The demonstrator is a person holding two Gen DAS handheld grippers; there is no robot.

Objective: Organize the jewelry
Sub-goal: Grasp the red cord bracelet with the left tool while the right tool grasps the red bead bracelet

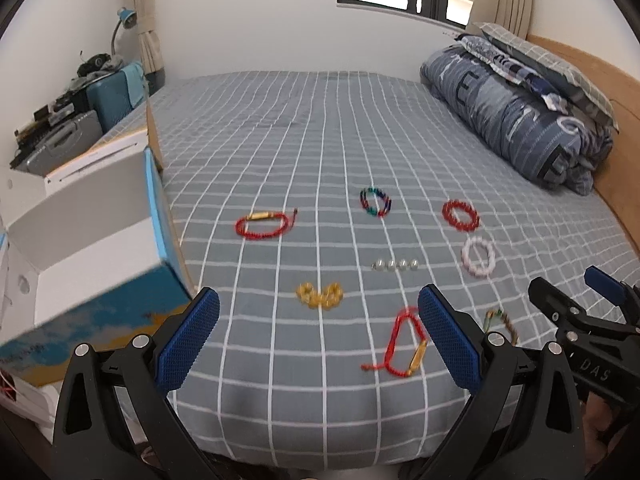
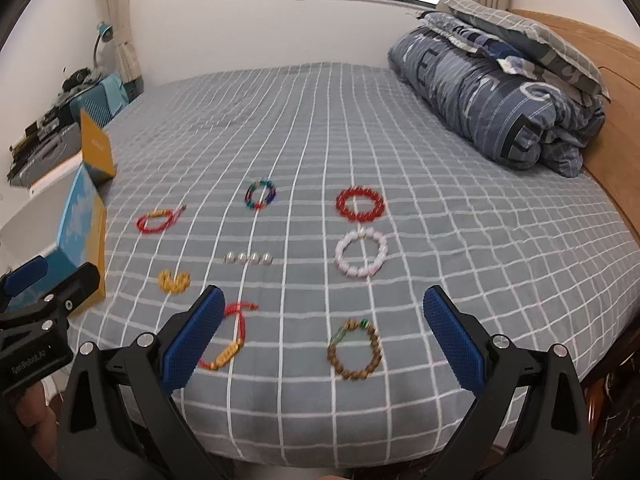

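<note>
Both tools empty, jaws spread wide: left gripper hanging over the near edge of the bed, right gripper likewise, a little further right. Eight pieces laid out on the checked sheet, none touching another: far row, a red cord bracelet with gold tube, a multicoloured bead bracelet, a red bead bracelet; middle, a yellow bead bracelet folded on itself, a short row of pearls, a pink-white bead bracelet; nearest, a second red cord bracelet and a brown wooden bead bracelet. Open white box with blue-and-yellow sides at the left edge of the bed, probably the destination, though nothing yet inside. Likely trouble: soft sheet giving under a descending finger, thin cord slipping flat beneath the pads, sheet pinched up with the piece; pearls possibly loose and apt to roll if nudged, stringing impossible to tell; box perched near the mattress edge, easy to tip or shove off. Left view alone showing the box interior, bare and white; right view showing only its outer side. Right view alone giving the whole brown bracelet, with a green bead; in the left view mostly hidden behind a finger.
</note>
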